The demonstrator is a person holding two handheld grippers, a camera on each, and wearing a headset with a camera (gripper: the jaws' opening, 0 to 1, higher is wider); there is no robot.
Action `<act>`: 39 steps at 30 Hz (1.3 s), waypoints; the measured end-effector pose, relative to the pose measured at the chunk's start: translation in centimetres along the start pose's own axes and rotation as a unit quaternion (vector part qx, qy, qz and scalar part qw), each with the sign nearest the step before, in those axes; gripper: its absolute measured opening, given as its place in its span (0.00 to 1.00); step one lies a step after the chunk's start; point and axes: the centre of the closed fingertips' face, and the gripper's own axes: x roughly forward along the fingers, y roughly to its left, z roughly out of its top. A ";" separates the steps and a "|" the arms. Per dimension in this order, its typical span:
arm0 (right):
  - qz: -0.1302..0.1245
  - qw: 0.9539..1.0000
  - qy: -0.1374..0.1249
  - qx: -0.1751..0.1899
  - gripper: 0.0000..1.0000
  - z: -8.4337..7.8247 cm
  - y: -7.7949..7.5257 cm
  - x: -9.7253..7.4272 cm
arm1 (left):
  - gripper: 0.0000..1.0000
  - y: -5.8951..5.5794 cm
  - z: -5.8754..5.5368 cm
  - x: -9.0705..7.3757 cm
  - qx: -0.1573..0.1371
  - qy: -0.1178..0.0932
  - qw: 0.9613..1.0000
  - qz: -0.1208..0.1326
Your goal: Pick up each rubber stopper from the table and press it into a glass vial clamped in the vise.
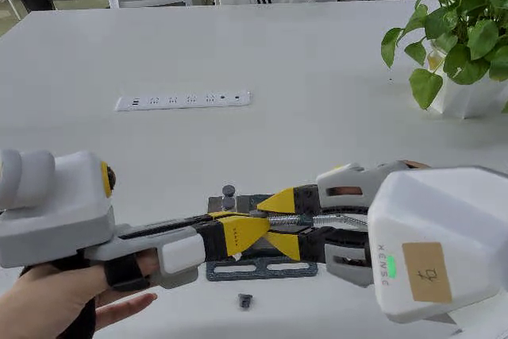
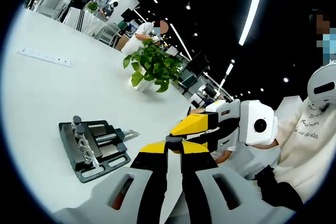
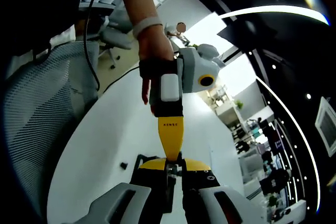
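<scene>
1. Jaws of the left gripper [image 2: 173, 143]: drawn nearly together. They appear to pinch a small dark grey rubber stopper [image 2: 173, 139] at the yellow tips, though the contact is too small to confirm.
2. Jaws of the right gripper [image 3: 173, 166]: standing apart, one on either side of the left gripper's tips. I cannot make out anything clamped in them.
3. Position: the two grippers meet tip to tip in the air, just above the dark grey metal vise [image 1: 254, 269] on the white counter [image 1: 317, 117].
4. Vise contents: a row of small glass vials [image 2: 86, 145] is clamped between its plates. The vial at the far end carries a seated grey stopper [image 1: 228, 191]. The rest look uncapped, but they are small in the left gripper view.
5. Counter: a loose dark stopper [image 1: 245, 300] lies just on the near side of the vise.
6. Progress (judgement): early. One vial is capped and one stopper is aloft between the grippers. At least one stopper remains to be picked up, and open vials remain.
</scene>
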 end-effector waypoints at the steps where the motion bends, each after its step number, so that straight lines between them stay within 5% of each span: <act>1: 0.001 1.000 0.000 0.001 0.06 0.0 -0.1 0.0 | 0.05 0.0 0.0 0.0 0.005 0.000 1.000 0.001; 6: 0.038 0.999 -0.014 0.030 0.19 0.4 0.3 -0.5 | 0.05 0.2 0.1 -0.2 0.079 0.016 0.997 0.012; 11: 0.118 0.992 -0.018 0.047 0.18 0.6 1.1 -1.6 | 0.05 0.0 -0.9 0.0 0.143 0.060 0.988 0.002; 14: 0.173 0.983 -0.017 0.058 0.18 0.7 1.8 -2.4 | 0.05 -0.2 -1.8 0.1 0.195 0.087 0.977 -0.007; 18: 0.254 0.963 -0.004 0.088 0.16 0.7 3.2 -3.6 | 0.05 -0.5 -2.6 0.4 0.239 0.100 0.966 -0.017; 19: 0.244 0.967 -0.005 0.077 0.16 0.7 2.7 -3.3 | 0.05 -0.5 -2.8 0.5 0.240 0.101 0.965 -0.017; 27: 0.282 0.957 0.021 0.068 0.17 -0.1 3.3 -2.9 | 0.05 -0.9 -3.8 0.8 0.263 0.118 0.957 -0.027; 33: 0.302 0.951 0.023 0.055 0.15 -0.2 4.4 -2.3 | 0.05 -1.4 -4.2 0.7 0.267 0.119 0.956 -0.035; 35: 0.308 0.950 0.023 0.047 0.14 -0.1 4.7 -2.2 | 0.05 -1.6 -4.2 0.7 0.261 0.114 0.958 -0.041; 39: 0.321 0.946 0.023 0.040 0.12 0.0 5.1 -2.2 | 0.04 -1.5 -4.7 0.7 0.267 0.123 0.955 -0.043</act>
